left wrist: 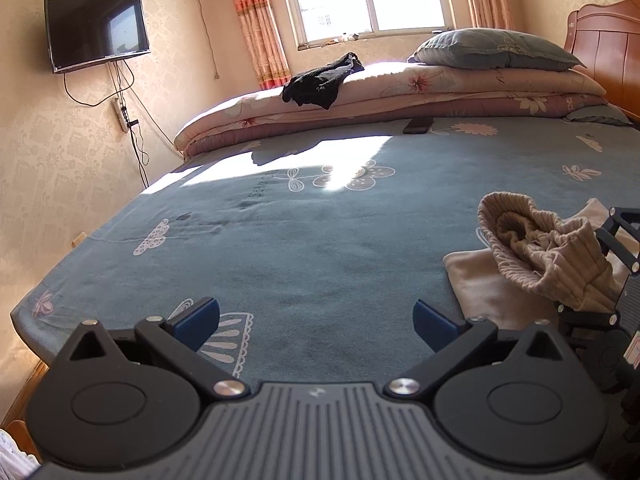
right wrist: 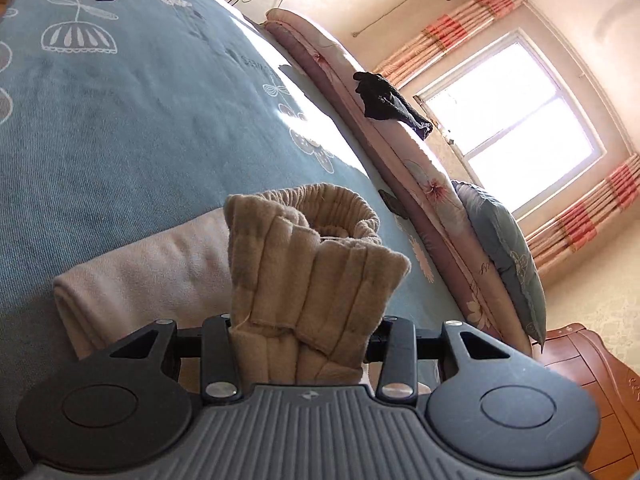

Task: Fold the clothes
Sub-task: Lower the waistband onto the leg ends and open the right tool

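A beige ribbed knit garment (right wrist: 312, 280) is bunched into a thick bundle, and my right gripper (right wrist: 300, 332) is shut on it, with the cloth hiding its fingertips. In the left wrist view the same bundle (left wrist: 552, 252) hangs at the right edge, just above a pale cream folded cloth (left wrist: 480, 284) that lies flat on the blue-grey bedsheet (left wrist: 300, 240). The cream cloth (right wrist: 152, 276) sits under and left of the bundle. My left gripper (left wrist: 316, 322) stands open over bare sheet, left of both cloths, with nothing between its blue pads (left wrist: 196, 320).
A folded floral quilt (left wrist: 440, 84) runs along the bed's far side, with a black garment (left wrist: 320, 80) and a grey pillow (left wrist: 496, 50) on it. A dark phone (left wrist: 418, 125) lies beside the quilt. Wooden headboard (left wrist: 608, 52) at right, wall television (left wrist: 96, 32) at left.
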